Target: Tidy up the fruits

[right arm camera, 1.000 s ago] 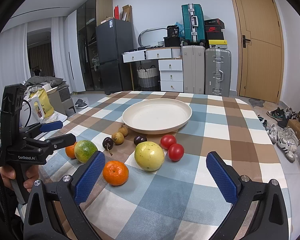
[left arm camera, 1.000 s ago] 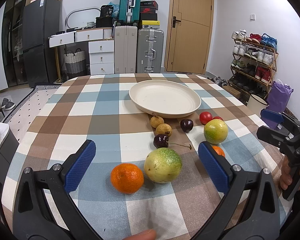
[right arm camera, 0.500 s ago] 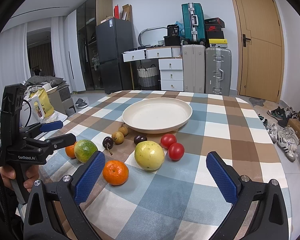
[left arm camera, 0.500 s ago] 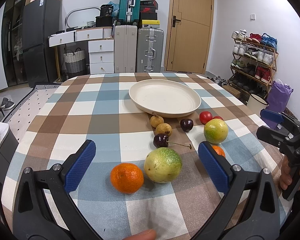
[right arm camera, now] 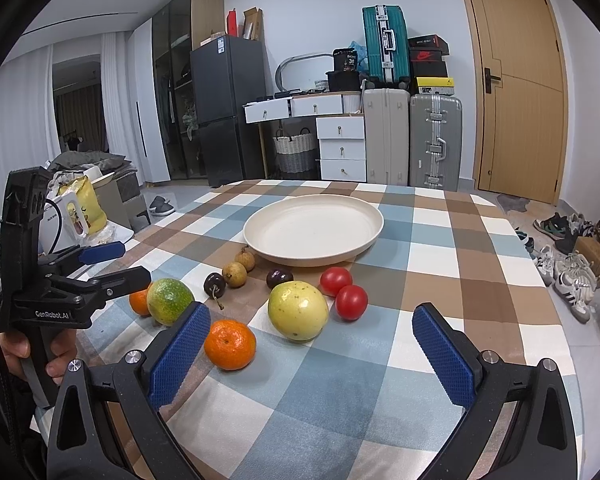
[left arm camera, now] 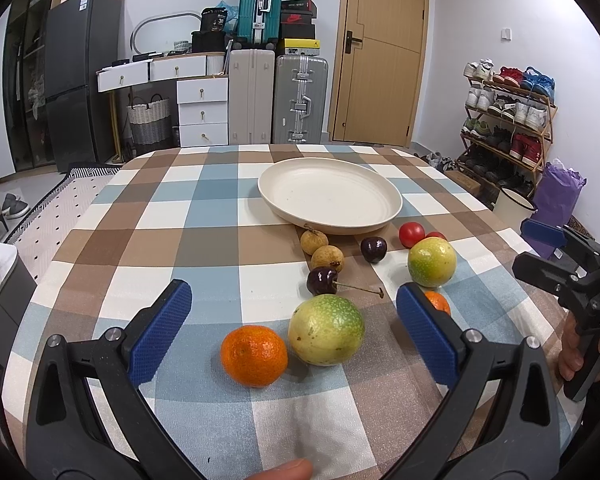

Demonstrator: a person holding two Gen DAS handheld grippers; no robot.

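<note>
Nothing moved vs 1 s ago: both grippers parked same spots, fruit lined up same as before.

Left gripper point(left arm camera: 294, 322) low over the checked cloth point(left arm camera: 204, 240), jaws wide apart, nothing between the pads but air. Just past the pads: orange point(left arm camera: 254, 355) at 6 o'clock of the view, touching or nearly touching green-yellow fruit point(left arm camera: 326, 329) at its 3 o'clock. Stemmed cherry point(left arm camera: 321, 281) beyond that at 12, stem pointing to 3. Two longans point(left arm camera: 327, 258) stacked toward the plate, far one right at the rim. Second dark cherry point(left arm camera: 373, 249) at 3 o'clock of the longans. Two tomatoes point(left arm camera: 411, 234) further to 3, side by side. Yellow-green fruit point(left arm camera: 432, 262) just near side of them. Second orange point(left arm camera: 436, 302) half hidden behind the right pad.

Plate point(left arm camera: 384, 216) cream, sitting mid-table at 12 o'clock of the whole fruit cluster, no fruit in it.

Right gripper point(right arm camera: 310, 354) also hovering low, jaws spread wide, gripping nothing. From this view: orange point(right arm camera: 230, 344) just beside the left pad, pale yellow fruit point(right arm camera: 298, 310) at its 2 o'clock, tomato pair point(right arm camera: 351, 302) touching each other at 3 of that. Left tool seen at 9 o'clock, over the green fruit point(right arm camera: 169, 301).

Bkgd: suitcases point(right arm camera: 435, 140), drawers point(right arm camera: 341, 148), fridge point(right arm camera: 228, 112), door point(right arm camera: 516, 80) at 12–2 o'clock.
</note>
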